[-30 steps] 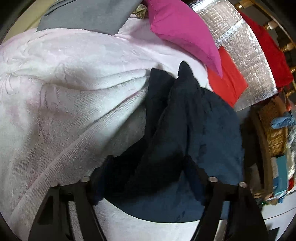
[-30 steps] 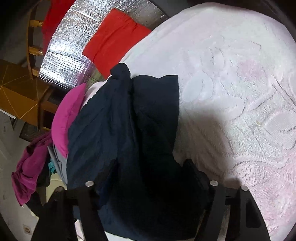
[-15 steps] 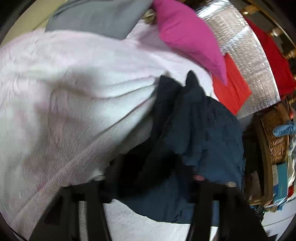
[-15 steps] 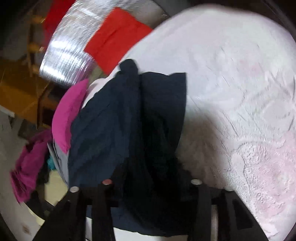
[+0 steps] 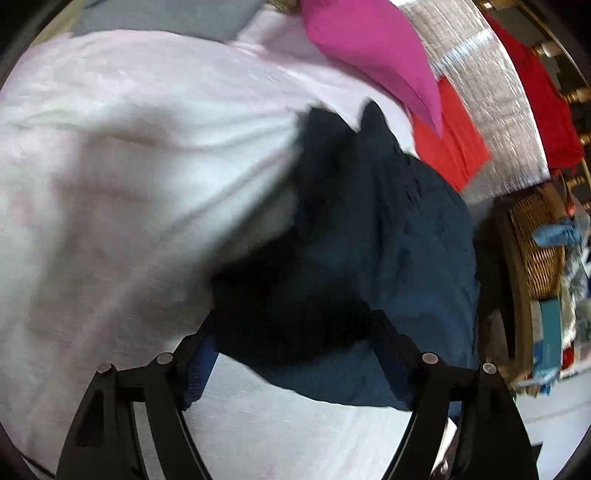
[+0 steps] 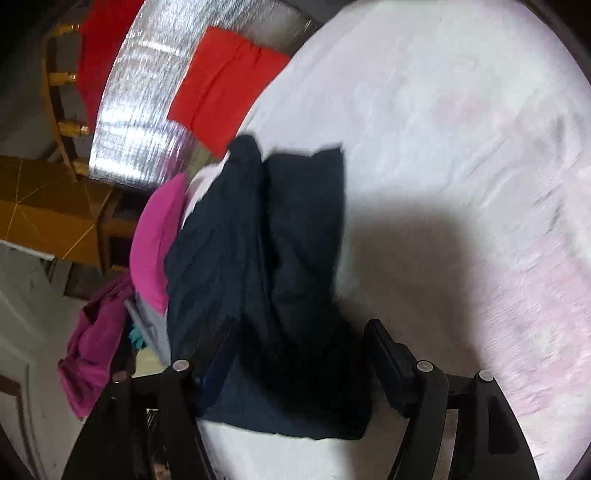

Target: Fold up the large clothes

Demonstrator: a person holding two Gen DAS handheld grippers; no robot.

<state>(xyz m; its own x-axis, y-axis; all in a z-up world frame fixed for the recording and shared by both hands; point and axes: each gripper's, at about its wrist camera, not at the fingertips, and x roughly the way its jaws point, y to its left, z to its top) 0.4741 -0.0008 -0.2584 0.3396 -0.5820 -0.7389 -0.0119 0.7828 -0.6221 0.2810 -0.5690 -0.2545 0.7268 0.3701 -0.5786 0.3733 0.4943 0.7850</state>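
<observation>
A dark navy garment lies bunched in long folds on a pale pink textured blanket. My left gripper has its jaws spread wide, with the near end of the garment lying between them. In the right wrist view the same garment stretches away from my right gripper, whose jaws are also wide apart around the cloth's near end. Neither gripper pinches the cloth. Both views are motion-blurred.
A magenta cushion, a folded red cloth and a silver foil mat lie beyond the garment. A grey cloth is at the far edge. A wicker basket stands right. A purple garment hangs off the edge.
Both grippers opened: the jaws stood closed on the navy garment's near end half a second ago and now are wide apart. The cloth has slumped a little onto the blanket.
</observation>
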